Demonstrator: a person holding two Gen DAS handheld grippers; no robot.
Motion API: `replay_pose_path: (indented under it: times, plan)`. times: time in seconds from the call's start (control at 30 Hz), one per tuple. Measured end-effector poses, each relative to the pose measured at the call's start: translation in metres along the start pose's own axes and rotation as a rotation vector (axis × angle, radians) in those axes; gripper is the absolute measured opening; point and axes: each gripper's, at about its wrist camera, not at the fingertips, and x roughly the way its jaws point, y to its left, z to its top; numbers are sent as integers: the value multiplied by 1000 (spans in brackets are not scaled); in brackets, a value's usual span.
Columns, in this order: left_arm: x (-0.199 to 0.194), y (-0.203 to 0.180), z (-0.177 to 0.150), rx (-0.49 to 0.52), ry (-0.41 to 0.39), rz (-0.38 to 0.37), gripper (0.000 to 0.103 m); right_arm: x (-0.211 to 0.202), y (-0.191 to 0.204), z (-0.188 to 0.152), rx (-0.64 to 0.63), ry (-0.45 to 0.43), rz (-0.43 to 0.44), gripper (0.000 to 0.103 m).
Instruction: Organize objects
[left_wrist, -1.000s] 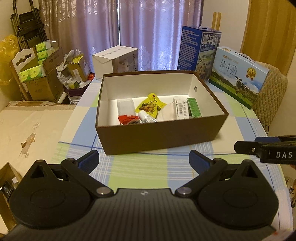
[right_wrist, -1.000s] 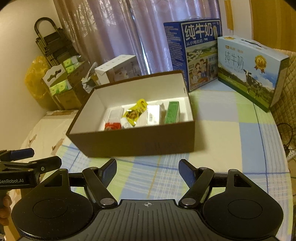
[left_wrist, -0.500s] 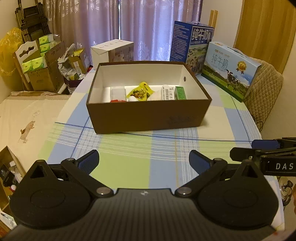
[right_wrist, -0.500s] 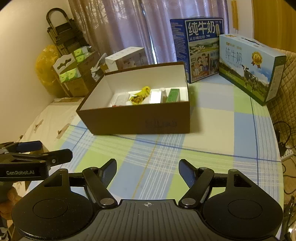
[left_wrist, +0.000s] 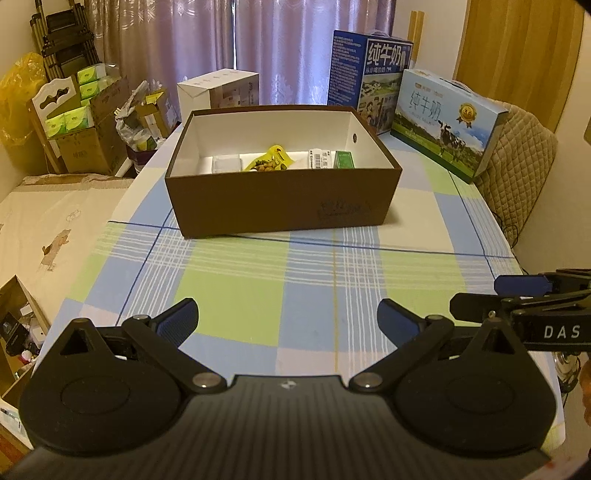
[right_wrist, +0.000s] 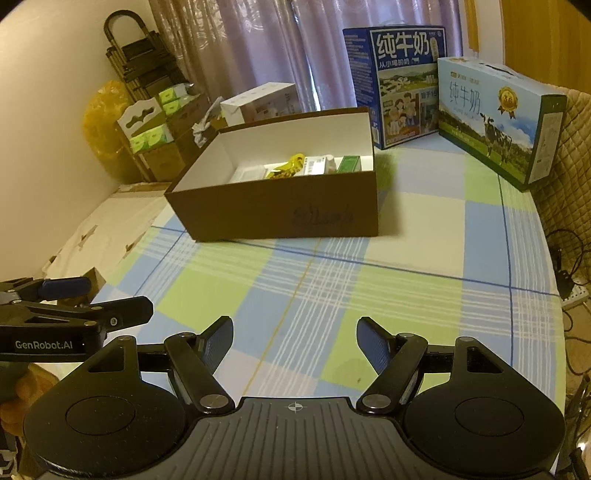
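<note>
Both hand-held grippers, left (left_wrist: 288, 314) and right (right_wrist: 294, 338), gape empty over the checked worktop (left_wrist: 258, 291). The brown box (left_wrist: 280, 201) sits at twelve o'clock; only the right view shows cables (right_wrist: 569, 266) at three o'clock.

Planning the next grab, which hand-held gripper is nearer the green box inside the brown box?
Right, marginally. The green box lies at the brown box's right end; the right hand-held gripper faces that end, the left hand-held gripper the middle.
</note>
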Motion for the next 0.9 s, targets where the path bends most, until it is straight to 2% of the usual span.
replay_pose_path:
  times: [0.9]
  plan:
    - [-6, -6, -18, -25, 30, 39, 102, -4, -1, -14, -5, 15, 23, 71]
